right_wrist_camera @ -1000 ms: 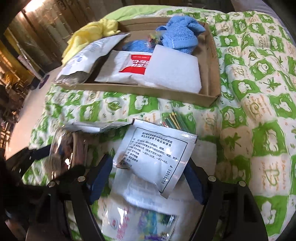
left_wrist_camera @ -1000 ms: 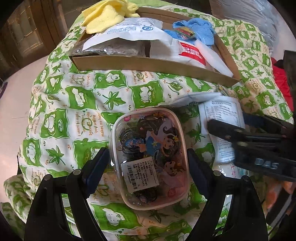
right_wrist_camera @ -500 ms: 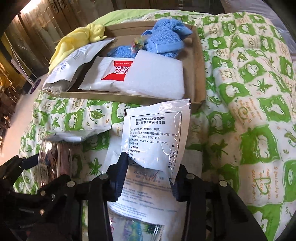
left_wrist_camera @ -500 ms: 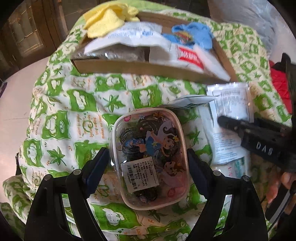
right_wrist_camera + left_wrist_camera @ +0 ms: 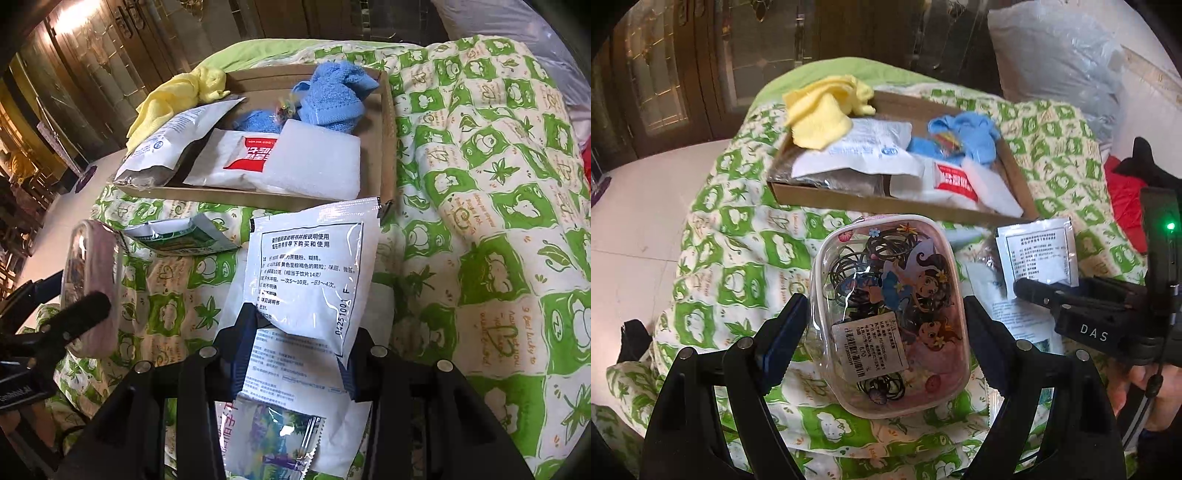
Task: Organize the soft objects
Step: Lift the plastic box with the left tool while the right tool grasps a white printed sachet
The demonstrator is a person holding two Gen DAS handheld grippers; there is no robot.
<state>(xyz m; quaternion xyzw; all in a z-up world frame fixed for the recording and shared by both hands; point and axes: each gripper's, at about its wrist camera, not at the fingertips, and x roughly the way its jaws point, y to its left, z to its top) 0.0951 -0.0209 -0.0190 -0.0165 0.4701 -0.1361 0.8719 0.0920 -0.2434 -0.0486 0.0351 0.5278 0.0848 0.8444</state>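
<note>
Sachet (image 5: 310, 273) sits pinched in your right gripper (image 5: 291, 354), clear hair-tie pouch (image 5: 886, 314) clamped in your left gripper (image 5: 882, 332), both lifted off the quilt (image 5: 480, 184); next, carry them over the cardboard tray (image 5: 388, 110) and release.

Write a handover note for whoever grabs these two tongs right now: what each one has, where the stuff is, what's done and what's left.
Left tongs: shut on the clear pouch of hair ties, lifted off the quilt.
Right tongs: jaws just closed on the white sachet; it is off the quilt.
Done: the cardboard tray already holds the yellow cloth, blue towel, foam pad and two white bags.
Left: carry the pouch and sachet to the tray, probably. Loose packets under the right tongs and a green packet near the tray are not yet put away.
</note>
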